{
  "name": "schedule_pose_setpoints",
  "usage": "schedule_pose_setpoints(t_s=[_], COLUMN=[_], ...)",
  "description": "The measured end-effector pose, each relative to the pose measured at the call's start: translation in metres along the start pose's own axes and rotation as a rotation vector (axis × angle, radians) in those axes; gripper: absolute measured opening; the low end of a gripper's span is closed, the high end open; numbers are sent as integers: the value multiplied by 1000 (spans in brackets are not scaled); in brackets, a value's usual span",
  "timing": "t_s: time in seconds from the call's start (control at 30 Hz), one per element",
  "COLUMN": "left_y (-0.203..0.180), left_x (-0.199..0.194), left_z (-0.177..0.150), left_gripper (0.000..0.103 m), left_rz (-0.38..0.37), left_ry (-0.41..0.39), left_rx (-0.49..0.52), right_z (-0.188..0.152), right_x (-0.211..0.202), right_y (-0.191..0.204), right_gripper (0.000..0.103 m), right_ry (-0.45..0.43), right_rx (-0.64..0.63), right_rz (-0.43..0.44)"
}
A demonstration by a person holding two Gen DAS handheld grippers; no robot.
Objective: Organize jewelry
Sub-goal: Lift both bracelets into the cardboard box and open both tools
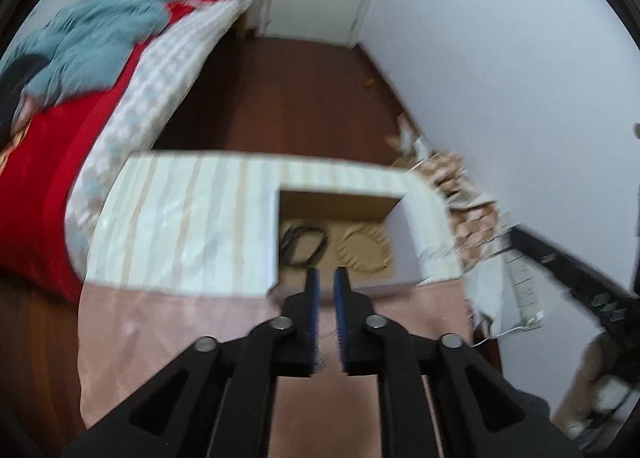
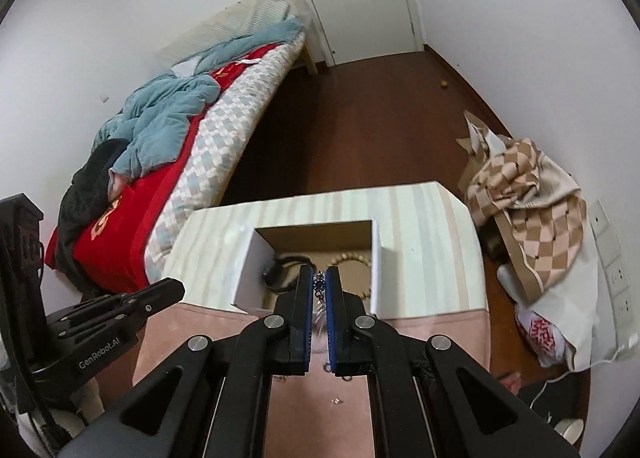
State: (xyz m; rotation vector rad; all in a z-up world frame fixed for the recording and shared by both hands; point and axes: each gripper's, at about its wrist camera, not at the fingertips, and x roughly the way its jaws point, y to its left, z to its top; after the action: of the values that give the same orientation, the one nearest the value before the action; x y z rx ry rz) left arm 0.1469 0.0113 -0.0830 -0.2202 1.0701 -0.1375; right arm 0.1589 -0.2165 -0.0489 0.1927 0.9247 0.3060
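One dark beaded jewelry piece (image 2: pixel 319 282) pinched between right gripper (image 2: pixel 319 278) tips, above box (image 2: pixel 420 218) opening; two items inside: black loop (image 1: pixel 302 244), bead bracelet (image 1: pixel 364 250). Left gripper (image 1: pixel 327 278) slightly spread, empty. Pink cloth (image 2: pixel 360 390) beneath.

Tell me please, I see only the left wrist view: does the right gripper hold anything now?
Observer: Yes. The right gripper is shut on a dark-blue jewelry piece. A silvery dangle hangs down from it between the pads.
Operator: Is any jewelry left on the cloth near that gripper?
Observer: Yes. A few small silvery pieces lie on the pink cloth, below the right gripper and in front of the striped box.
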Motion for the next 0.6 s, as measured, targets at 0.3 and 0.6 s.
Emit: schedule_pose_setpoints(t_s=[0.3,0.6], left_y=[41,10], left_x=[81,115], left_z=[-77,-95], left_gripper=[63,29], left_rz=[13,143], left_ry=[202,165], left_rx=[-162,-63], right_z=[-64,-134], right_x=[22,46], right_y=[-17,-46], right_gripper=[6,6], right_ry=[71,164], right_rx=[59,133], right_rz=[-31,-106])
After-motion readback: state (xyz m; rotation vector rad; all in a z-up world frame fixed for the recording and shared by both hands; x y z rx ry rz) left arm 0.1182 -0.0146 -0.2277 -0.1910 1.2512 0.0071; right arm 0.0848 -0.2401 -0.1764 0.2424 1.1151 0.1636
